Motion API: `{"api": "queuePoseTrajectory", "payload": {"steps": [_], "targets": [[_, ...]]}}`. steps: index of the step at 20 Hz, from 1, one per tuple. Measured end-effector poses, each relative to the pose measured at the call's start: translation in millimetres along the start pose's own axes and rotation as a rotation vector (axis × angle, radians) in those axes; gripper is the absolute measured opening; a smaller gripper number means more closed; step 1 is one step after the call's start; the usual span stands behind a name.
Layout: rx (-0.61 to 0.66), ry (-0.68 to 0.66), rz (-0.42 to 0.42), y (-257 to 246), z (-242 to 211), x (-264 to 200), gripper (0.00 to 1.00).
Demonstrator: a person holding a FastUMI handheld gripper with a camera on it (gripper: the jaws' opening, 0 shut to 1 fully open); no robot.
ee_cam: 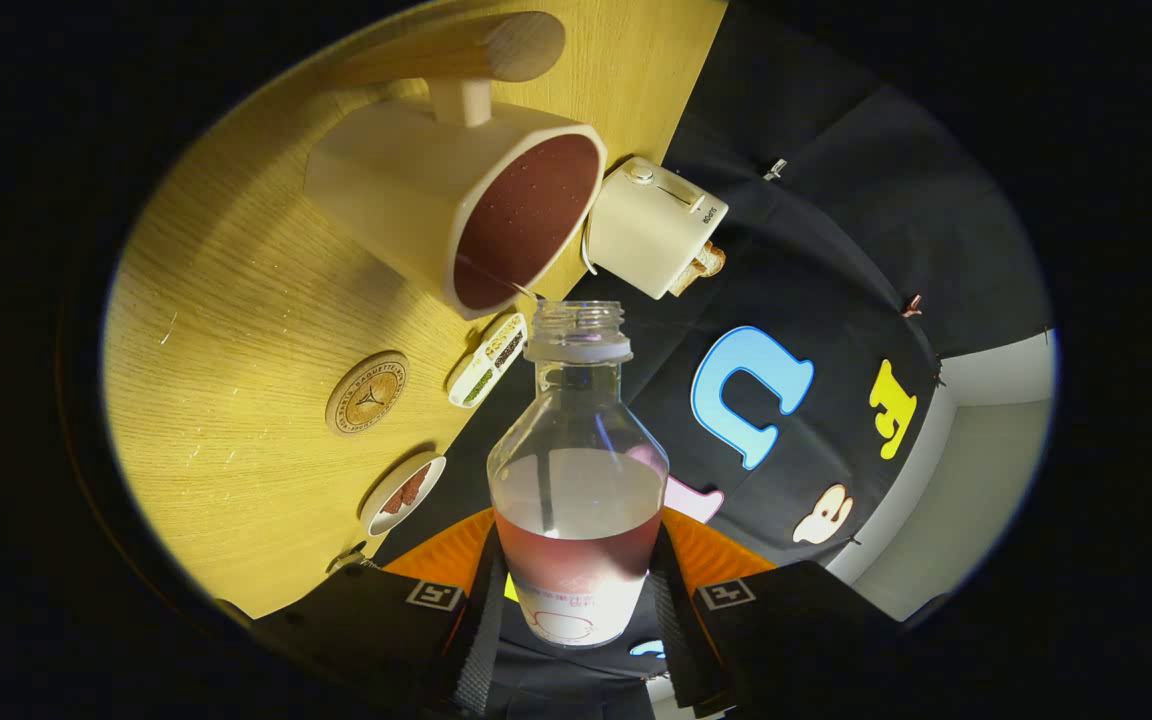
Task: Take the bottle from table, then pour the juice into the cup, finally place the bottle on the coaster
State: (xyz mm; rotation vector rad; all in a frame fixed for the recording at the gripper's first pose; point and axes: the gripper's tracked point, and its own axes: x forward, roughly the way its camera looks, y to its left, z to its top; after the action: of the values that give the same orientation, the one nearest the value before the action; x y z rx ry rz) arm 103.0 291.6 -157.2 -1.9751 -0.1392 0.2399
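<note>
Gripper view: gripper (576,590) clamps the bottle (577,480) between both fingers — its open mouth lies just beside the cup (456,200) rim, near the bench's edge, long axis pointing cupward.

Handheld two-finger gripper (576,600), black w/ orange

Two broad black finger bodies, matte, blocky, w/ flat top faces. Each carries a small square black-and-white marker tag near its inner top corner, one per side. Orange ribbed panels sit behind the fingers, rising to a peak on both sides. Inner faces lined w/ dark grey textured pads (479,640), long and narrow, running along each finger. No cables or screws can be made out.
</note>
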Motion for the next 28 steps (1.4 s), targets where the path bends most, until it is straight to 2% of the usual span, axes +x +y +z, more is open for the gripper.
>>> {"api": "queuePoseTrajectory", "payload": {"steps": [3, 7, 14, 19, 24, 28], "targets": [[0.178, -0.011, 0.053, 7.2, 3.8, -0.7, 0.7], [0.502, -0.024, 0.14, 20.2, 13.9, -10.8, 0.7], [0.982, -0.101, 0.118, 12.7, 31.2, -20.2, 0.7], [1.314, -0.19, 0.138, 11.9, 46.5, -26.3, 0.71], [1.742, -0.24, 0.132, -8.9, 30.2, -14.2, 0.73], [1.93, -0.272, 0.05, -22.6, -4.9, 13.8, 0.73]]}}
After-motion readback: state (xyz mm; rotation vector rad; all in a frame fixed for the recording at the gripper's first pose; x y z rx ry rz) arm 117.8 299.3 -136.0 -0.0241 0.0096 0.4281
